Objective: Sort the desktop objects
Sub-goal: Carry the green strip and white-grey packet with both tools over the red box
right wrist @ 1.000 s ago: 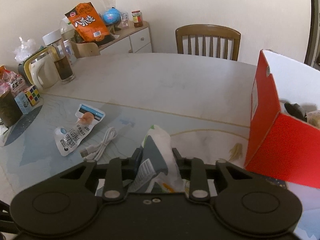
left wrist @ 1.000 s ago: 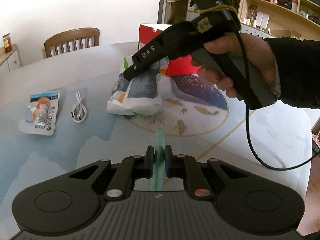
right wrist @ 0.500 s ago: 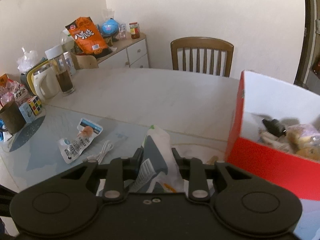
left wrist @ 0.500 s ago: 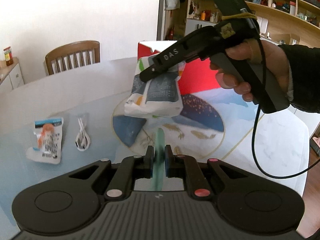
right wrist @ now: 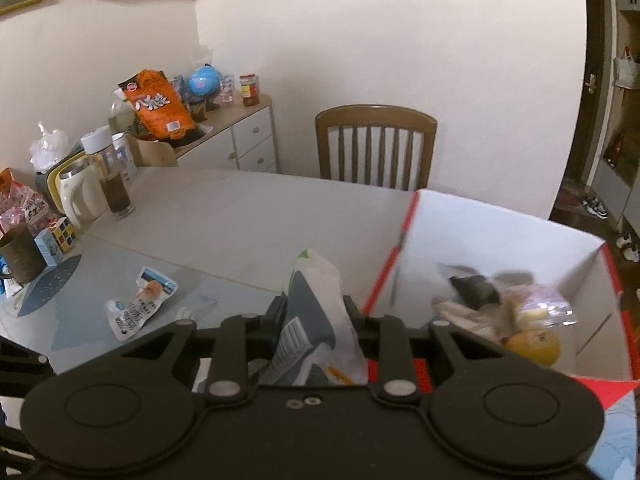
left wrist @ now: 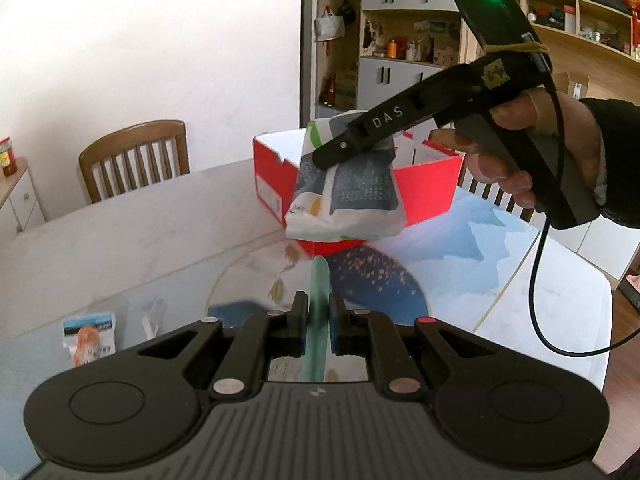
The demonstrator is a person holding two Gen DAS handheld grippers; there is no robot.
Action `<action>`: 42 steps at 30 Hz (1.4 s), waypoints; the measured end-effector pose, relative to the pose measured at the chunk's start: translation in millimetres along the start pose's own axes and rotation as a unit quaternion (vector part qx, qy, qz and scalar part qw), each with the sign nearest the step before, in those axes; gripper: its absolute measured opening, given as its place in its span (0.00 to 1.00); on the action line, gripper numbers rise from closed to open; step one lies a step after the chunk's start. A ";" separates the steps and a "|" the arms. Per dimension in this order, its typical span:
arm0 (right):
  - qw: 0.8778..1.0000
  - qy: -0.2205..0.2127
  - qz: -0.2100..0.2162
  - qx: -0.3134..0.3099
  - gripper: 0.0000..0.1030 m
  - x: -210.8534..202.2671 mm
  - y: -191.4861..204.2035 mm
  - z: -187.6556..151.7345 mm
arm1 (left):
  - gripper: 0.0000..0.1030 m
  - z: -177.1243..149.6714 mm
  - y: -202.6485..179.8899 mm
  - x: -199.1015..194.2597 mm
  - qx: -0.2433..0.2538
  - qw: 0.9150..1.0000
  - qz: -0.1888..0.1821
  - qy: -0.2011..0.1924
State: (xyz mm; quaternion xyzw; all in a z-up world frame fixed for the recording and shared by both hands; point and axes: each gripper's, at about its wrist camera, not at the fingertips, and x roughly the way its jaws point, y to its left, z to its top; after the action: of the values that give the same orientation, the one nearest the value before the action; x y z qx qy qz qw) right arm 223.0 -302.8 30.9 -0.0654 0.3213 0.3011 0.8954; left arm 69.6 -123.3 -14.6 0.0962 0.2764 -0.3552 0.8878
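My right gripper (right wrist: 314, 314) is shut on a white and grey snack bag (right wrist: 316, 320), which hangs in the air in front of the red box (left wrist: 424, 188) in the left wrist view, where the bag (left wrist: 348, 196) dangles from the right gripper (left wrist: 336, 152). The open red box (right wrist: 500, 232) holds several items, among them a yellow fruit (right wrist: 532, 346). My left gripper (left wrist: 318, 314) is shut on a thin green strip (left wrist: 318, 312). A small white snack packet (right wrist: 140, 306) and a white cable (right wrist: 185, 314) lie on the table.
A wooden chair (right wrist: 374, 146) stands behind the table. At the table's left edge are a kettle (right wrist: 76, 196), a dark cup (right wrist: 20, 254), a bottle (right wrist: 110, 176) and a puzzle cube (right wrist: 62, 234). A sideboard (right wrist: 236, 136) carries an orange bag. A hand (left wrist: 516, 152) holds the right gripper.
The right gripper has lifted the white and grey bag off the table and carried it toward the red box. The left gripper has risen too, still holding the green strip.
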 end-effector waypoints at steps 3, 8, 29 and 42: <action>1.000 -0.006 -0.006 0.002 0.27 -9.6 -12.6 1.9 | 0.09 13.3 -6.1 3.6 0.007 1.000 -0.003 -0.006; 1.000 -0.015 -0.020 0.015 0.27 -21.7 -35.0 5.3 | 0.09 37.3 -13.9 15.4 0.007 1.000 -0.012 -0.013; 0.995 -0.053 -0.075 0.039 0.27 -62.0 -140.3 17.7 | 0.09 126.6 -55.5 81.5 0.050 0.997 -0.007 -0.054; 0.992 -0.049 -0.094 0.066 0.27 -40.8 -193.3 16.0 | 0.09 167.7 -49.0 155.5 0.027 0.999 0.006 -0.028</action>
State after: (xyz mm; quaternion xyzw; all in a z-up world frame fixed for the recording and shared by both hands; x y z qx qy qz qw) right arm 319.0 -474.6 53.8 -0.0212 0.2888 0.1964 0.9368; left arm 199.5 -310.4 38.7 0.1121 0.2412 -0.3596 0.8944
